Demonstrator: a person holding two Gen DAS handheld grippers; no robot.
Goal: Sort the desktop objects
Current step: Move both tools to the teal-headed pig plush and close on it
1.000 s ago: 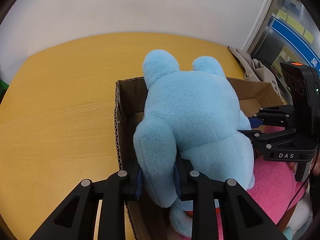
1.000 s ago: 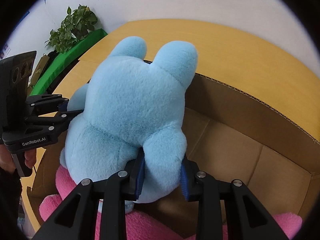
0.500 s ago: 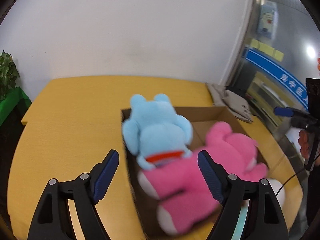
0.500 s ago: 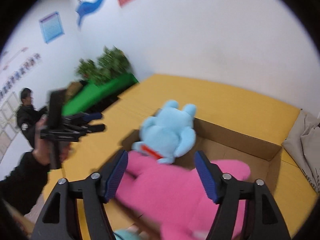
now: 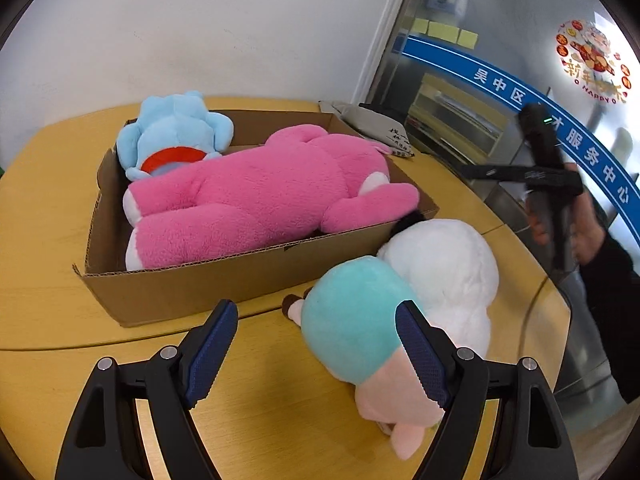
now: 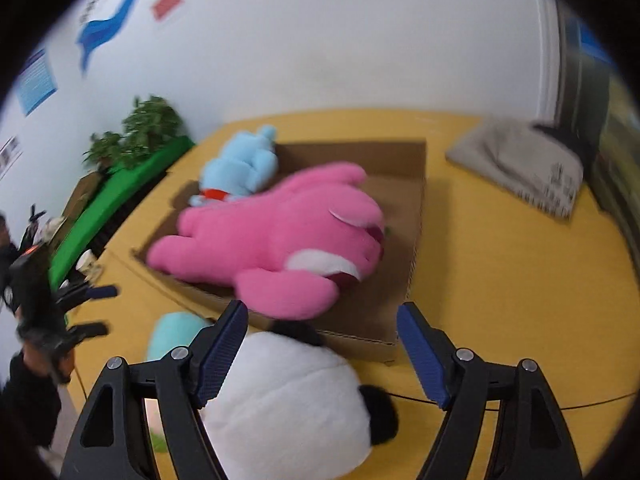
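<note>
A cardboard box [image 5: 192,288] on the yellow table holds a light blue plush [image 5: 176,132] at its far end and a large pink plush [image 5: 260,192] lying along it. Outside the box lie a teal and pink plush [image 5: 360,332] and a white plush [image 5: 448,264], touching each other. My left gripper [image 5: 316,344] is open and empty above the teal plush. My right gripper [image 6: 320,344] is open and empty above the white plush [image 6: 288,400]. The right wrist view also shows the box [image 6: 360,320], the pink plush [image 6: 280,236] and the blue plush [image 6: 244,164].
A grey cloth bag [image 5: 376,128] lies on the table beyond the box, also in the right wrist view [image 6: 524,164]. A green planter with plants [image 6: 128,168] stands left of the table. A glass wall [image 5: 500,92] stands to the right.
Both grippers let go of the blue plush, opened wide and pulled back and up from the box. The blue plush now rests in the box's far end.
</note>
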